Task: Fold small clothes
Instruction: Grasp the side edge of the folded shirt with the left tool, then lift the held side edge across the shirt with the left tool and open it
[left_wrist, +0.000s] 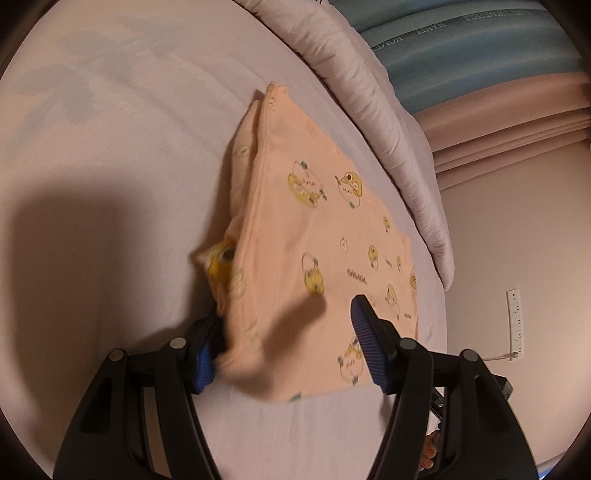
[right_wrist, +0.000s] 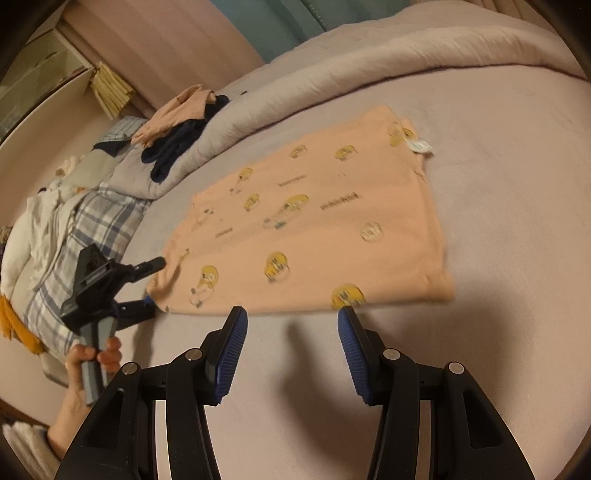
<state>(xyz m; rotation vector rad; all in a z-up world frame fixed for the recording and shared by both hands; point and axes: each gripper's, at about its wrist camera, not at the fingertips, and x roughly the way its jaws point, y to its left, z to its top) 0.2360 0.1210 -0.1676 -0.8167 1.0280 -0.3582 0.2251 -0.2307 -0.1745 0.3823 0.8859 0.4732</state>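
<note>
A small peach garment with yellow cartoon prints lies folded flat on the pale pink bed sheet. My left gripper is open, its fingers straddling the garment's near corner; the left finger is under a raised fold of cloth. In the right wrist view the same garment lies spread ahead, with the left gripper at its left corner. My right gripper is open and empty, just short of the garment's near edge.
A rolled grey quilt runs along the far side of the bed. A pile of other clothes and a plaid cloth lie at the left. A wall with a power strip is at the right.
</note>
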